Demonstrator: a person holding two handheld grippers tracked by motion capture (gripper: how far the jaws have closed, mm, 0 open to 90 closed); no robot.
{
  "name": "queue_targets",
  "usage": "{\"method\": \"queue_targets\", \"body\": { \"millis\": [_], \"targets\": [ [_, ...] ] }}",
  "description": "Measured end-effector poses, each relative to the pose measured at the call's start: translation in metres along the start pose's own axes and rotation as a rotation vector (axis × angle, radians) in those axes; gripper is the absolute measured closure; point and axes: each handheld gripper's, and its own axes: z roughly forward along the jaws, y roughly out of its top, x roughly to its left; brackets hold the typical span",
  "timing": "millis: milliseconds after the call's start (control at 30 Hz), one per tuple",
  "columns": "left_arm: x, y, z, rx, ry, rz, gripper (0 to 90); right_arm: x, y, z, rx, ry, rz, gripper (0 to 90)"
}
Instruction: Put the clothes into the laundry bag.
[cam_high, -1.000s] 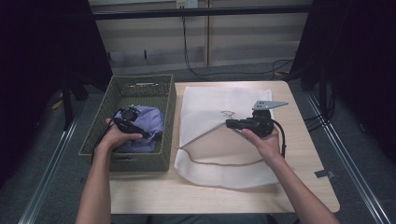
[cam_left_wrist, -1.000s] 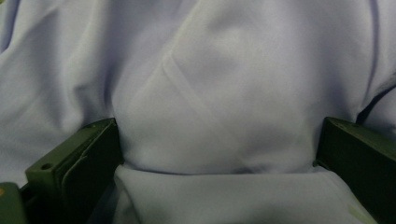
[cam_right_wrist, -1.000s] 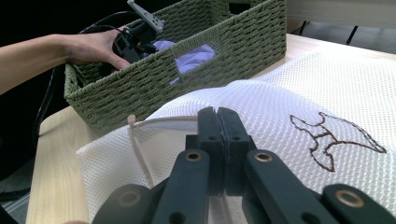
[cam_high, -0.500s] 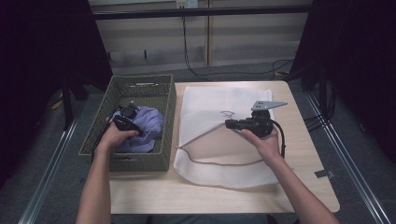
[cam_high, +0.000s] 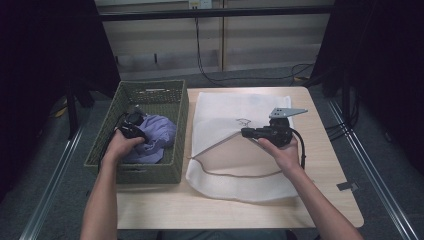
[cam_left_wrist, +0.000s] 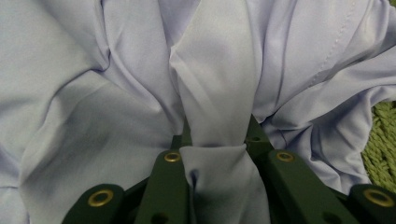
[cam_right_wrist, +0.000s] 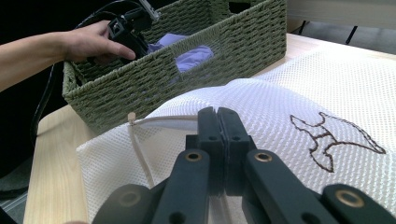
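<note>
Claws both clamping: your left claw (cam_left_wrist: 212, 154) is pinching lavender cloth (cam_high: 157, 137) in basket (cam_high: 150, 172); right claw (cam_right_wrist: 218, 140) is holding mesh bag (cam_high: 225, 107) mouth open, rightward.

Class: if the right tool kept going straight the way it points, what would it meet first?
Probably the green wicker basket, past the mesh laundry bag that the right tool grips; depth is uncertain.
</note>
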Motion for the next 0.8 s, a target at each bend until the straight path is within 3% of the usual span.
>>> {"method": "queue_targets", "body": {
  "millis": [167,200,433,667,733,767,800],
  "targets": [
    [0.002,0.000,-0.006,-0.021,-0.012,0.001,77.6,-0.001,0.000,-0.001,-0.001,-0.002,0.002,90.0],
    [0.002,0.000,-0.007,-0.039,-0.017,-0.013,77.7,-0.001,0.000,0.000,-0.002,-0.002,0.001,90.0],
    [0.007,-0.004,-0.031,-0.133,-0.052,-0.005,77.7,-0.001,0.001,-0.001,-0.003,0.001,0.003,90.0],
    [0.007,-0.008,-0.044,-0.211,-0.070,-0.007,77.8,-0.001,0.001,-0.002,-0.007,-0.002,0.003,90.0],
    [0.006,-0.009,-0.048,-0.254,-0.086,-0.029,77.8,-0.001,0.001,-0.002,-0.008,-0.002,0.005,90.0],
    [0.007,-0.009,-0.049,-0.249,-0.078,-0.011,77.8,-0.001,0.001,-0.002,-0.007,-0.001,0.005,90.0],
    [0.007,-0.010,-0.050,-0.265,-0.081,-0.018,77.8,-0.001,0.001,-0.001,-0.007,-0.003,0.002,90.0]
  ]
}}
